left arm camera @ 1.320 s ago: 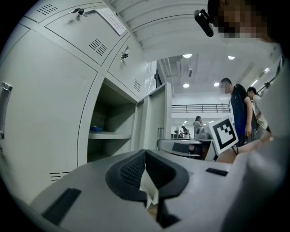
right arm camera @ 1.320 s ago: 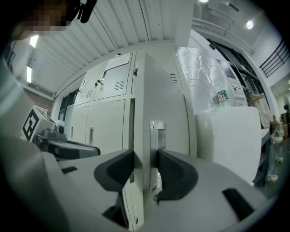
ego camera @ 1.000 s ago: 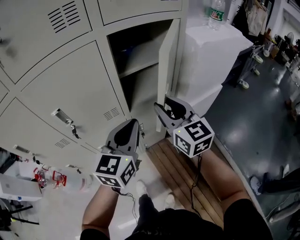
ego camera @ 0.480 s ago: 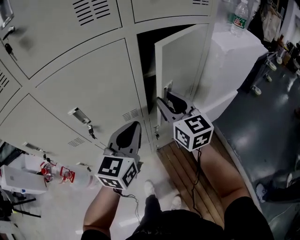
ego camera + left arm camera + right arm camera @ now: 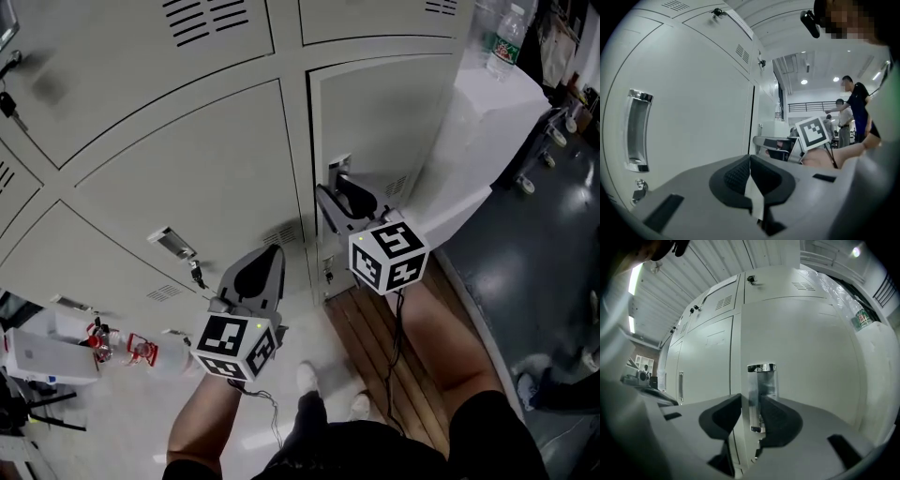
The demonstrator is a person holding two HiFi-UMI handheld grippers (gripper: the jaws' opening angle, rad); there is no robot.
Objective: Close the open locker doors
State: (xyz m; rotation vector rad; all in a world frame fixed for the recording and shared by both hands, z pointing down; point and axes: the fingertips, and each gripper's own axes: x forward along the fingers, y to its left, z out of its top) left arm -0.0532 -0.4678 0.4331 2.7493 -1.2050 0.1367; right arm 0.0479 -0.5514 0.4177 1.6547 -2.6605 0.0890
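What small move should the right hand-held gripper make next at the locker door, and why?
Probably a short push forward: the locker door looks nearly shut but not surely latched, and the right hand-held gripper, its jaws just closing, has the chrome handle between them.

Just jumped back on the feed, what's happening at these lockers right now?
A person works a handheld gripper in each hand at a bank of grey lockers. The right gripper is at the chrome handle of the end locker door, which looks closed or nearly so. Its jaws have just been closing, with the handle between them. The left gripper hangs lower by the neighbouring door, shut and empty.
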